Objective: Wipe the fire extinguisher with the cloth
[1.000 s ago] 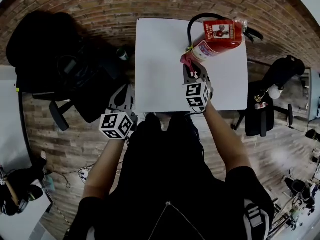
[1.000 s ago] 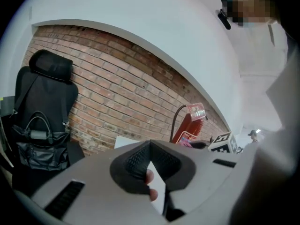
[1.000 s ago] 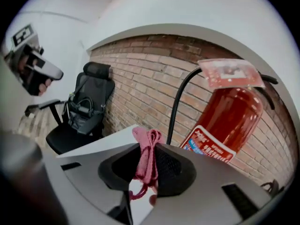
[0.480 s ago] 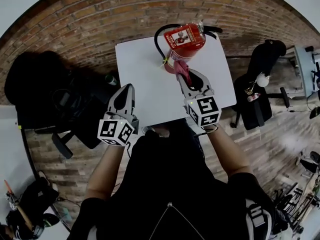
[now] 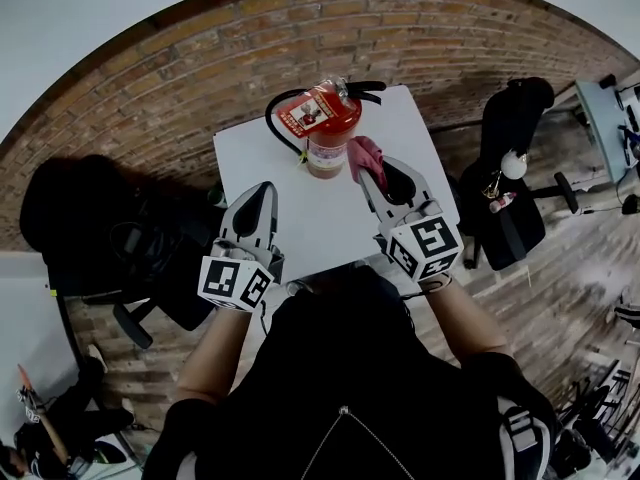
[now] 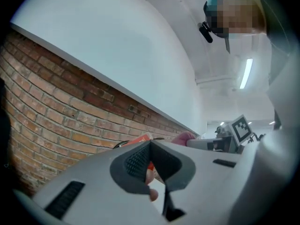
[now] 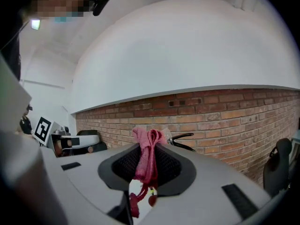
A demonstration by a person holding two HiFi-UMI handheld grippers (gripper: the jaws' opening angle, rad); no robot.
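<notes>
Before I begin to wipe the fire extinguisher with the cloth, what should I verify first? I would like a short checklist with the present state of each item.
1. Cloth held in the right gripper: ok, jaws shut on it.
2. Fire extinguisher upright on the table: ok.
3. Cloth touching the fire extinguisher: cannot tell; it is close beside the body.
4. Left gripper steadying the fire extinguisher: not ok; it is shut, empty and apart from it.
</notes>
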